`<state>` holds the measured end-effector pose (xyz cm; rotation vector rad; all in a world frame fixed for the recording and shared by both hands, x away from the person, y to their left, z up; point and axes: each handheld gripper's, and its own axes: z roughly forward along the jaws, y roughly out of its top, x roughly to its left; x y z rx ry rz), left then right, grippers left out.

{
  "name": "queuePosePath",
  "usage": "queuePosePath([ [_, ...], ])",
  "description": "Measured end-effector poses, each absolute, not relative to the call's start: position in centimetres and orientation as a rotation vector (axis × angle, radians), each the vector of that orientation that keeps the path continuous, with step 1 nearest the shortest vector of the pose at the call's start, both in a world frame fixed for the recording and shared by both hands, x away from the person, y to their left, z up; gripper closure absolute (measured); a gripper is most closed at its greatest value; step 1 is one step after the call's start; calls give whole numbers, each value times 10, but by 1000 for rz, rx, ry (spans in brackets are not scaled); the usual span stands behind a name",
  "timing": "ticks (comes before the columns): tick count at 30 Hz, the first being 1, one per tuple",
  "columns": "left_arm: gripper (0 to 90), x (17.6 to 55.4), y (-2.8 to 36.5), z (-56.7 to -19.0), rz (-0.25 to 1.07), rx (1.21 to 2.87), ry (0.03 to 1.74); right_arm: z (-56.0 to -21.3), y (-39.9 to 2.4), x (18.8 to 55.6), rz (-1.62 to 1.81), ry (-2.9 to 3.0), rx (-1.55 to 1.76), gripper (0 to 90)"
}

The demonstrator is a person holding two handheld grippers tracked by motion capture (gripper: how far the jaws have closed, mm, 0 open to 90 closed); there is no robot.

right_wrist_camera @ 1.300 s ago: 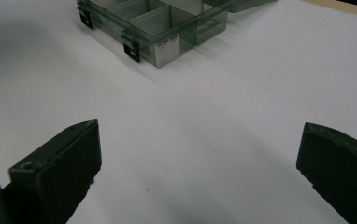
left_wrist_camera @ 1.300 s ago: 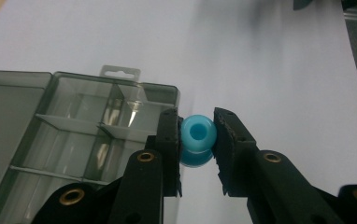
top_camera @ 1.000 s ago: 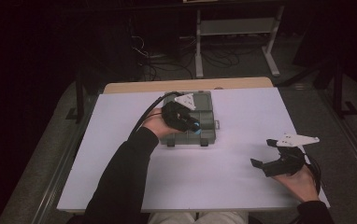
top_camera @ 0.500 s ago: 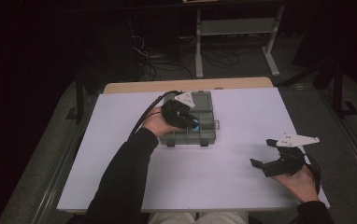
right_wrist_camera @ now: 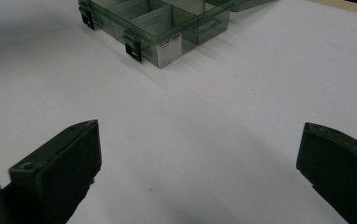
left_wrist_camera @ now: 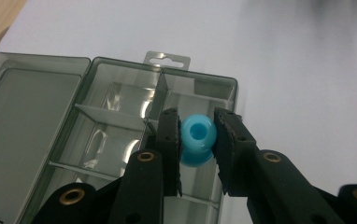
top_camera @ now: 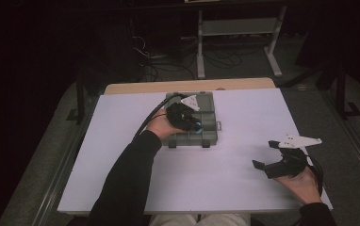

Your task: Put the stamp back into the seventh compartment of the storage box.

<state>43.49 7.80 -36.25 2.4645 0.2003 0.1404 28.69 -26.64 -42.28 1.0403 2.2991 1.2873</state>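
Note:
A grey see-through compartment box [top_camera: 205, 123] lies open on the white table [top_camera: 121, 155], its lid [left_wrist_camera: 22, 121] folded flat beside the tray. My left gripper [left_wrist_camera: 196, 140] hangs just above the tray's compartments [left_wrist_camera: 116, 112], shut on a blue bead [left_wrist_camera: 196, 138] with a hole through it. In the high view the left gripper [top_camera: 191, 123] sits over the box with the bead [top_camera: 198, 128] at its tip. My right gripper [top_camera: 268, 156] rests low near the table's right front, jaws wide open with nothing between them. The box [right_wrist_camera: 160, 25] lies ahead of it in the right gripper view.
A wooden board edge [top_camera: 187, 86] shows behind the white table. Beyond it, in the dark, stand a metal frame [top_camera: 237, 33] and loose cables on the floor. Bare white surface stretches between the box and the right gripper.
My left gripper has sunk a little toward the box with the bead in it. The right gripper has not moved.

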Motion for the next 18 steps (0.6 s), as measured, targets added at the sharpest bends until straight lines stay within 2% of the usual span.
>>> queuePosePath([
  [18, 728, 447, 73, -385, 92, 2524, 212, -425, -266, 288, 1281, 2310, 1044, 0],
])
